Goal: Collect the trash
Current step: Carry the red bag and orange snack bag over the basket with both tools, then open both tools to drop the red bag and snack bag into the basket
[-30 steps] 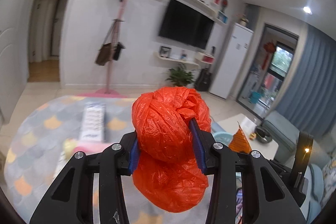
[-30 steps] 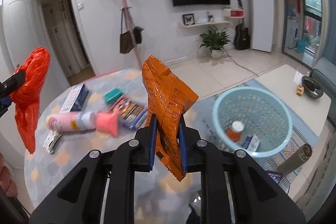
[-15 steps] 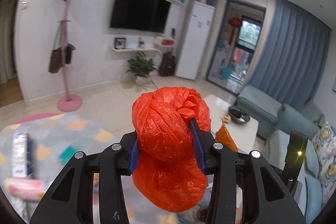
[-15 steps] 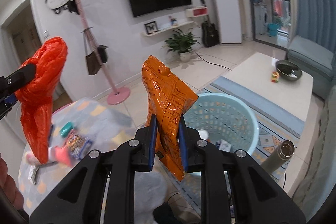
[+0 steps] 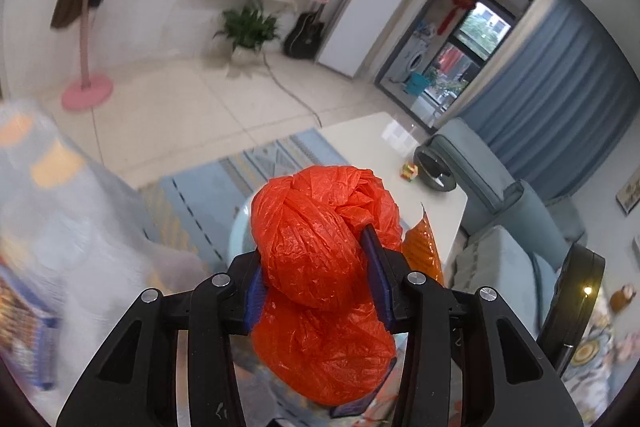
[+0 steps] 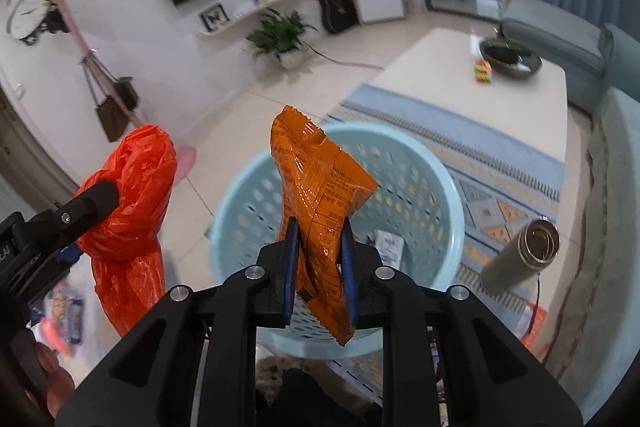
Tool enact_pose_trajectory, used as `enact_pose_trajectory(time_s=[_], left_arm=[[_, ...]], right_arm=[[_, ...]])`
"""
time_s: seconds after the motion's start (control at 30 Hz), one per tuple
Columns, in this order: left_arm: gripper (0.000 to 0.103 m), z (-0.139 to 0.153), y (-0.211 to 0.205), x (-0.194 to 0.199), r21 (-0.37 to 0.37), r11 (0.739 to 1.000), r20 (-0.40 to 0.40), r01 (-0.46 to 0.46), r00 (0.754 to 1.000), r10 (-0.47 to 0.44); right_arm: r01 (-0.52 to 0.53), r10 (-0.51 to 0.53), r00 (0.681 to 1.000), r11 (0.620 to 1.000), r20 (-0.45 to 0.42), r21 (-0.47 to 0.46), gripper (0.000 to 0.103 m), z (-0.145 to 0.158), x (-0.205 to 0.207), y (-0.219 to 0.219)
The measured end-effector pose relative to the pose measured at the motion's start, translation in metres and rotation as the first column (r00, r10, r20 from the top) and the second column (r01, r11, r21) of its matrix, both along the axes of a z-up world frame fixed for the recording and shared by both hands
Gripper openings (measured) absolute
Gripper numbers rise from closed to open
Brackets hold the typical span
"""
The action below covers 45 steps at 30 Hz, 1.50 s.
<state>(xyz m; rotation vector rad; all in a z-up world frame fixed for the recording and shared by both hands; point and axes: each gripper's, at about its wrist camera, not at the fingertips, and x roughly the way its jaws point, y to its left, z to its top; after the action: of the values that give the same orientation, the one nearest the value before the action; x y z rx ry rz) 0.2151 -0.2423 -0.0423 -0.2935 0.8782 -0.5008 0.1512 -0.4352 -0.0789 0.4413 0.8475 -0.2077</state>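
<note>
Each black gripper (image 6: 319, 259) has blue pads (image 6: 291, 267) and silver screws (image 6: 251, 272).

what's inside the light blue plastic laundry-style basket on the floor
In the light blue perforated plastic basket, a small white packet lies on the bottom. The crinkled orange snack wrapper, held in the right gripper, covers the middle, so other contents cannot be seen.

Two tools are in view, the left tool (image 5: 318, 261) and the right tool (image 6: 320, 241). There is one crumpled red plastic bag (image 5: 324, 251), one orange snack packet (image 6: 320, 195) and one pale blue perforated basket (image 6: 424, 163), with at least one white wrapper (image 6: 388, 245) lying inside it. One metal flask (image 6: 520, 253) stands on the patterned rug (image 6: 500, 163). One white low table (image 6: 448, 67) carries one dark bowl (image 6: 510, 57) and one small coloured cube (image 6: 482, 71).
</note>
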Motion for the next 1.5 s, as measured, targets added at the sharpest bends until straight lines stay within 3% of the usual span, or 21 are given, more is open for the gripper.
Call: enact_pose_trajectory(time_s=[0.23, 0.3, 0.33, 0.37, 0.43, 0.7, 1.13, 1.3, 1.5], left_arm=[[0.045, -0.028, -0.018, 0.011, 0.022, 1.000, -0.055, 0.002, 0.998, -0.001], [0.048, -0.028, -0.019, 0.016, 0.020, 1.000, -0.058, -0.001, 0.998, 0.002], [0.053, -0.029, -0.019, 0.017, 0.017, 1.000, -0.059, 0.002, 0.998, -0.001], [0.055, -0.030, -0.019, 0.016, 0.023, 1.000, -0.058, 0.002, 0.998, 0.000], [0.060, -0.027, -0.023, 0.014, 0.041, 0.999, -0.051, -0.005, 0.999, 0.007], [0.068, 0.000, -0.015, -0.001, 0.028, 1.000, -0.011, 0.005, 1.000, -0.005], [0.068, 0.078, 0.033, -0.067, 0.010, 0.999, 0.181, -0.044, 0.983, 0.042], [0.068, 0.102, 0.069, -0.110, 0.003, 0.997, 0.254, -0.078, 0.964, 0.074], [0.068, 0.120, 0.117, -0.150, -0.038, 0.990, 0.282, -0.138, 0.949, 0.143]], right_arm=[[0.017, -0.016, 0.998, 1.000, -0.064, 0.010, 0.018, -0.025, 0.012, -0.008], [0.013, -0.012, 0.997, 1.000, -0.072, 0.018, 0.023, -0.028, 0.013, -0.011], [0.013, -0.011, 0.997, 1.000, -0.075, 0.022, 0.032, -0.028, 0.014, -0.011], [0.013, -0.011, 0.997, 0.999, -0.078, 0.031, 0.048, -0.029, 0.014, -0.013], [0.033, -0.031, 0.997, 0.999, -0.070, 0.026, 0.060, -0.027, 0.010, -0.015], [0.013, -0.012, 1.000, 1.000, -0.027, 0.024, 0.060, -0.008, -0.002, -0.012], [-0.097, 0.097, 0.991, 0.995, 0.087, -0.010, 0.065, 0.053, -0.026, 0.037], [-0.160, 0.161, 0.977, 0.987, 0.141, -0.022, 0.065, 0.080, -0.039, 0.072], [-0.295, 0.305, 0.933, 0.952, 0.190, -0.080, 0.070, 0.103, -0.058, 0.134]])
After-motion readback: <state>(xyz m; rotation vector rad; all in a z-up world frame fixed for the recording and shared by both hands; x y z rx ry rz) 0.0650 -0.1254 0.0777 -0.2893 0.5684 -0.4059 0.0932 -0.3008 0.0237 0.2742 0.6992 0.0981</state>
